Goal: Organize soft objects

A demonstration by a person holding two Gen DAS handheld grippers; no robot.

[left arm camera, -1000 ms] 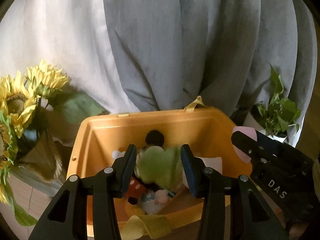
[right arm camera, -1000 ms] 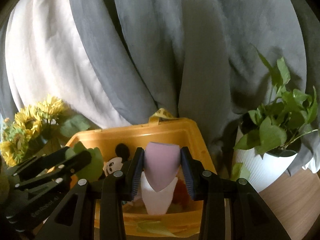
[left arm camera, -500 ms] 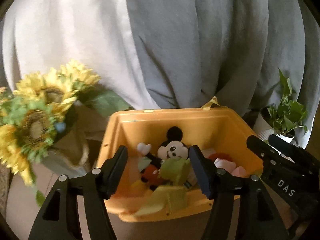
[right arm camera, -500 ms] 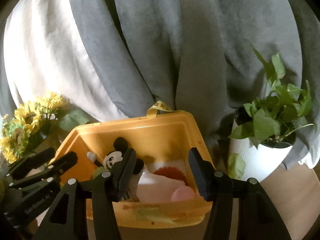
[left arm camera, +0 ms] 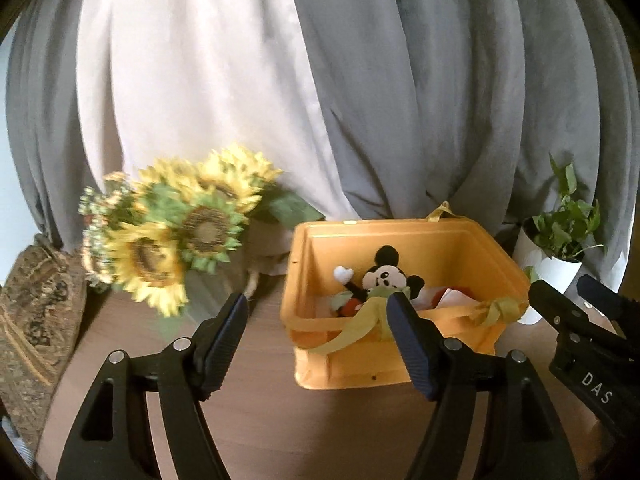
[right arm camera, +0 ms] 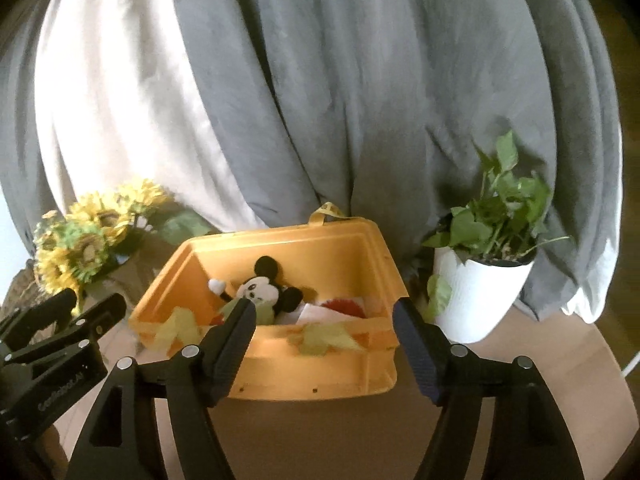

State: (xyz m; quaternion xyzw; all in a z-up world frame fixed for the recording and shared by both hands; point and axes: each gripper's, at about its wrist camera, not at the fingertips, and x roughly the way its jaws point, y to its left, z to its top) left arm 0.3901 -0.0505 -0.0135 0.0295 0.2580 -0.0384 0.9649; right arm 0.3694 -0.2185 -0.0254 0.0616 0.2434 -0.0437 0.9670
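An orange plastic bin [left arm camera: 400,364] [right arm camera: 312,372] stands on the wooden table. Inside lie a black-and-white mouse plush [left arm camera: 386,276] [right arm camera: 262,288], a green soft piece [left arm camera: 380,294] and a white and red soft item [right arm camera: 340,308]. Yellow-green cloth strips [left arm camera: 356,328] [right arm camera: 320,336] hang over its front rim. My left gripper [left arm camera: 316,320] hovers in front of the bin's left side, its jaws opening with nothing between them. My right gripper [right arm camera: 324,324] is in front of the bin's middle, jaws also opening and empty. Each gripper shows at the edge of the other's view.
A bunch of sunflowers [left arm camera: 176,236] [right arm camera: 80,244] stands left of the bin. A potted green plant in a white pot [right arm camera: 484,276] [left arm camera: 556,256] stands to its right. Grey and white curtains [left arm camera: 320,80] hang behind. A patterned cushion [left arm camera: 36,312] lies at far left.
Both grippers let go of their soft pieces into the bin: the left dropped the green one, the right the pink-and-white one. Both jaws widened and both grippers drew back from the bin.
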